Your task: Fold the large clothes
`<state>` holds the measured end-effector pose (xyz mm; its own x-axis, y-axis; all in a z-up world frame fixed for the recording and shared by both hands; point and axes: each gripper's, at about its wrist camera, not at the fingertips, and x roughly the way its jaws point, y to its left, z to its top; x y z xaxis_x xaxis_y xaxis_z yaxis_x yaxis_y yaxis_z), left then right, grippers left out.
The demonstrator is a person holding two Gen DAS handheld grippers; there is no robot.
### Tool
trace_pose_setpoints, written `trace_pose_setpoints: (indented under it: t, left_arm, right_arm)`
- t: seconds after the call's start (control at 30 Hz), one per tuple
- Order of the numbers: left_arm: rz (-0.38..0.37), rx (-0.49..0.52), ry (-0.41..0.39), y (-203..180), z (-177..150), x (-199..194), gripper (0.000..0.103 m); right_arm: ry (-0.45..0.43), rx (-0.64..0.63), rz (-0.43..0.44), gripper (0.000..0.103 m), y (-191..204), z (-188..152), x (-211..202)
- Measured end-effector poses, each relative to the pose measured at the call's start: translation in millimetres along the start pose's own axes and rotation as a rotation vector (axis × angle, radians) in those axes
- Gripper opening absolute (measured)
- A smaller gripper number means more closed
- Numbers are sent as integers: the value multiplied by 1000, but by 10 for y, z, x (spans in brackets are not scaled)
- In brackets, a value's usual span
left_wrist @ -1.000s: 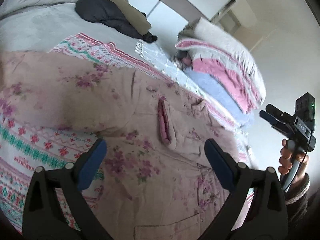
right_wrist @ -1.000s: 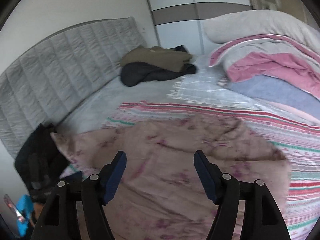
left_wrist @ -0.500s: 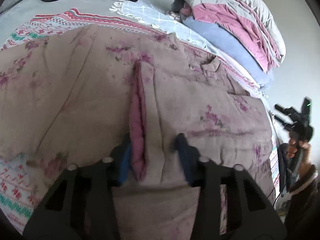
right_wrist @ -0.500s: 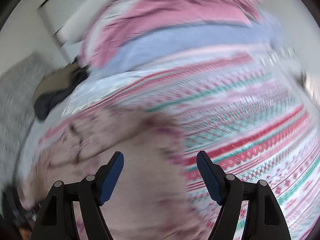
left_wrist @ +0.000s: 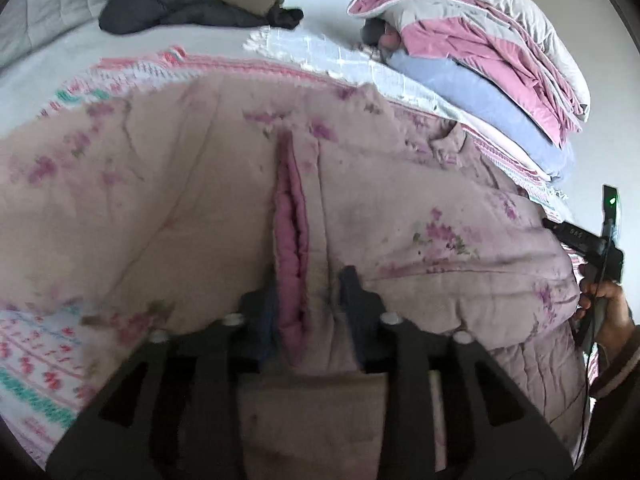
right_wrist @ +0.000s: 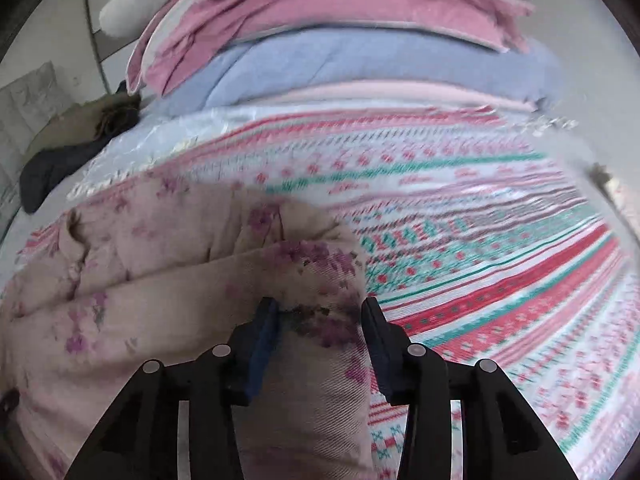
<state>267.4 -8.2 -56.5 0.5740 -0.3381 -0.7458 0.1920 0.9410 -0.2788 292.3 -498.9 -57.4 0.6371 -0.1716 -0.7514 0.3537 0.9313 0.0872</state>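
A large padded pink garment with purple flowers (left_wrist: pixel 420 208) lies spread on the bed. Its front opening shows a darker pink lining (left_wrist: pixel 291 232). My left gripper (left_wrist: pixel 310 300) is shut on that front edge, fabric bunched between the fingers. In the right wrist view the same garment (right_wrist: pixel 168 280) fills the lower left, and my right gripper (right_wrist: pixel 320 320) is shut on its bunched corner. The right gripper also shows in the left wrist view (left_wrist: pixel 588 240), held in a hand at the garment's right side.
A patterned pink, red and green bedspread (right_wrist: pixel 480 240) covers the bed. A stack of folded quilts (left_wrist: pixel 480 48) sits at the far right. Dark and olive clothes (left_wrist: pixel 192 4) lie near the grey headboard. A white fringed cloth (left_wrist: pixel 320 52) lies beside them.
Both grippers went from open above the bed to shut on the garment. The left came down onto the front opening. The right swung over to the garment's corner.
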Motion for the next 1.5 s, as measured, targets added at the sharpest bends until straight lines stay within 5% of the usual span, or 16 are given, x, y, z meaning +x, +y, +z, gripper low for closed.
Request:
trace_pose_setpoints:
  t: [0.1, 0.23, 0.53, 0.8, 1.0, 1.13, 1.23, 1.27, 1.5]
  left_arm:
    - [35, 20, -16, 37, 7, -267, 83]
    - [81, -15, -39, 247, 24, -624, 87]
    - [338, -226, -131, 1464, -58, -1369, 89]
    - [307, -442, -122, 2600, -19, -1431, 89]
    - [396, -523, -112, 2983, 109, -1173, 87]
    - [500, -627, -82, 3259, 130, -977, 69]
    - [547, -708, -84, 3428, 86, -910, 40]
    - [534, -718, -97, 3442, 84, -912, 19]
    - [468, -511, -369, 2668, 453, -1436, 12]
  right_arm:
    - [-15, 24, 15, 57, 75, -2, -377]
    - [-68, 39, 82, 82, 239, -116, -1010]
    - [-72, 7, 218, 86, 803, -611, -1850]
    - [-52, 55, 298, 86, 1086, -872, -1734]
    - [-3, 47, 281, 86, 1146, -937, -1454]
    - [13, 61, 277, 86, 1111, -944, -1340]
    - [19, 71, 273, 86, 1065, -951, -1293]
    - [20, 76, 273, 86, 1051, -951, -1286]
    - [5, 84, 282, 86, 981, -924, -1315]
